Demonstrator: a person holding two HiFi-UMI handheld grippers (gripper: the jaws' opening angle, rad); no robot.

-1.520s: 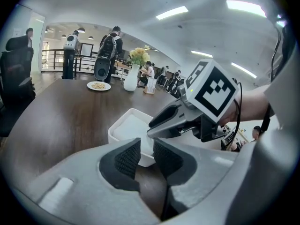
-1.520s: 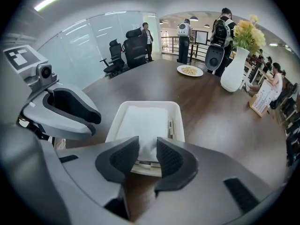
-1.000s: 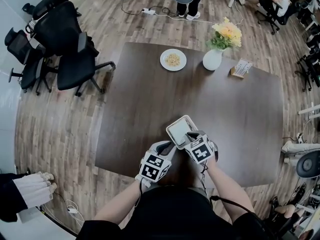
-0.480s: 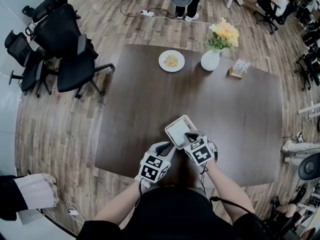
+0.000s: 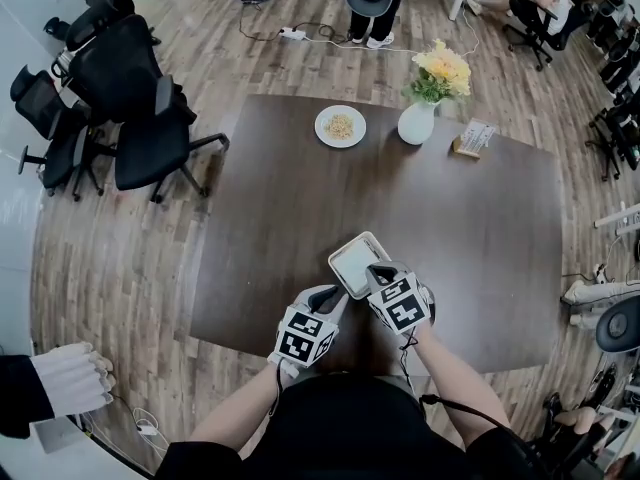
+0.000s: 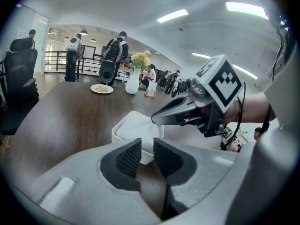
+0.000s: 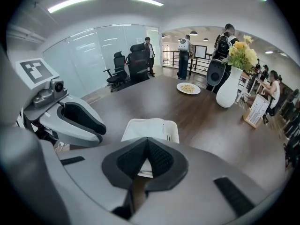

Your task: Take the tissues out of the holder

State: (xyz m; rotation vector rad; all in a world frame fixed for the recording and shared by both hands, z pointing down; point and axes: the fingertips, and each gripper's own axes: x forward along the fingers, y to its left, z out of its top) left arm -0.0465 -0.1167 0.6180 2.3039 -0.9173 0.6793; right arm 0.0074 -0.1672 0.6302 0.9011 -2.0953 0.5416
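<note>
On dark table (image 5: 480,228), white square holder (image 5: 356,264) (rounded corners)

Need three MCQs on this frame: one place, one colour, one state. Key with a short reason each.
1. The tissue holder sits: A) on a chair B) on the table's near half C) at the table's far edge.
2. The flowers in the vase are: A) red B) yellow C) blue.
3. The plate is: A) empty B) upside down C) holding food.
Key: 1B, it sits low on the table in the head view; 2B, yellow blooms; 3C, pale food shows at its middle.
</note>
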